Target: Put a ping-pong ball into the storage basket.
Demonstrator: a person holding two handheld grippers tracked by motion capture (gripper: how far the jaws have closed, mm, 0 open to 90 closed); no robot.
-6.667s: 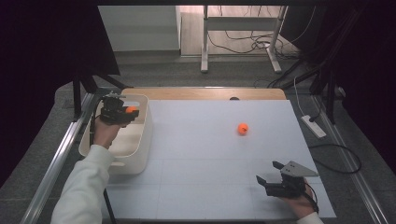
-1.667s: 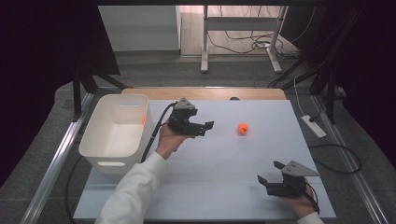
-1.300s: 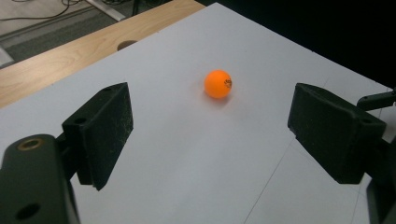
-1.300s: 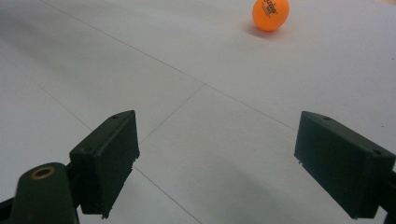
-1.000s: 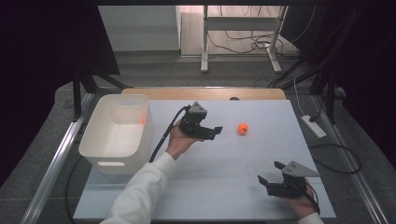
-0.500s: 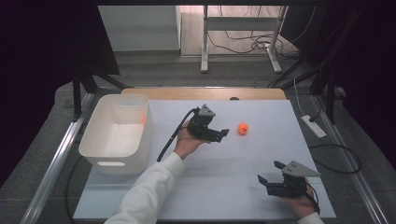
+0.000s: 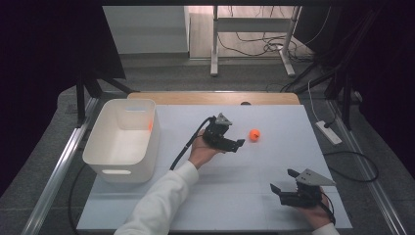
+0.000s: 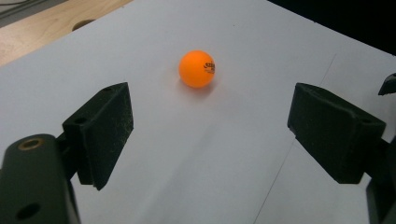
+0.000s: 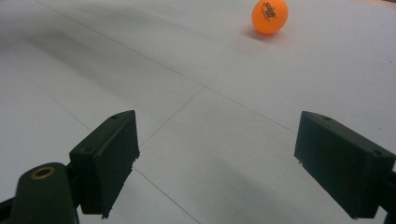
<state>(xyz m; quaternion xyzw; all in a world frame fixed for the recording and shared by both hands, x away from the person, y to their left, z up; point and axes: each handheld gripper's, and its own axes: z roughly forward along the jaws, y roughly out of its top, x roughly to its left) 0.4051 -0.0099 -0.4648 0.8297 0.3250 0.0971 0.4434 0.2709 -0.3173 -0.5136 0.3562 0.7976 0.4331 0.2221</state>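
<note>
Left gripper (image 7: pixel 239 143) is reaching for the orange ball (image 7: pixel 254 134); jaws stand wide apart, nothing between them. In the left gripper view the ball (image 8: pixel 197 69) sits on the white table (image 7: pixel 274 161) ahead of the jaw tips, roughly centred on the gap, slightly toward the left jaw, not yet inside it. No contact yet.

Progress, as I judge it: approach nearly done; grasp, lift and carry all left. The white bin (image 7: pixel 122 139) behind and to the left of this gripper looks like the likely drop spot; a faint orange spot shows at its far inner wall, can't tell what it is.

Right gripper (image 7: pixel 284 181) rests at the near edge, jaws apart, empty; ball (image 9: pixel 269 17) far ahead of it.

Ball: small, round, glossy orange, dark printed logo on its side, resting free on the table.
</note>
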